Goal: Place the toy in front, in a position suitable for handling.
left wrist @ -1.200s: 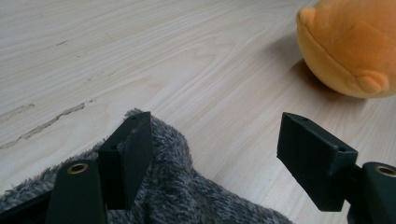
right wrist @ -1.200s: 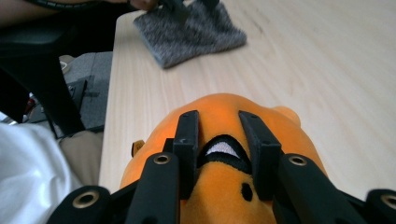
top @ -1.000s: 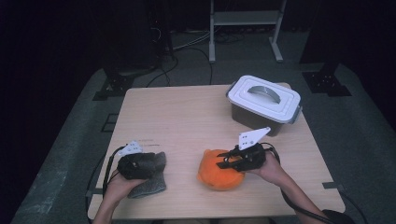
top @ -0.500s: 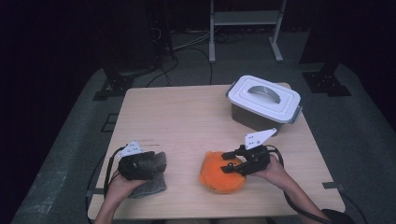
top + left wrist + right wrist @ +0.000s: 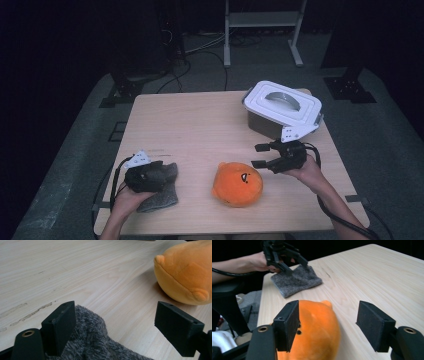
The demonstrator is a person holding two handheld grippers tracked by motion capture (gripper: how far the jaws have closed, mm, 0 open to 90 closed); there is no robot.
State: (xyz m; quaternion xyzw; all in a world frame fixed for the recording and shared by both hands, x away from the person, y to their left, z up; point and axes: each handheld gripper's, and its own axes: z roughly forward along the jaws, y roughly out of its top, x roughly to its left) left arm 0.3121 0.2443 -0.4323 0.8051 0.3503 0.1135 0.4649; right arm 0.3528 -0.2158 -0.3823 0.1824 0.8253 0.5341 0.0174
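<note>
Pale wooden tabletop [image 5: 200,130]: orange plush toy [image 5: 238,183] at six o'clock, soft and light, best pinched across its body. Right tongs [image 5: 264,155] have just opened wide, empty; left tongs [image 5: 170,172] wide over grey cloth [image 5: 159,199].

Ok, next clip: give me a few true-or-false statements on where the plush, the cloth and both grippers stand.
1. The right gripper grips the orange plush toy. False: its jaws have just been opening and stand open, apart from the toy.
2. The grey fuzzy cloth lies under the left gripper. True.
3. The lidded container stands with its lid off. False: the white lid is on.
4. The plush toy rests on the wooden table. True.
</note>
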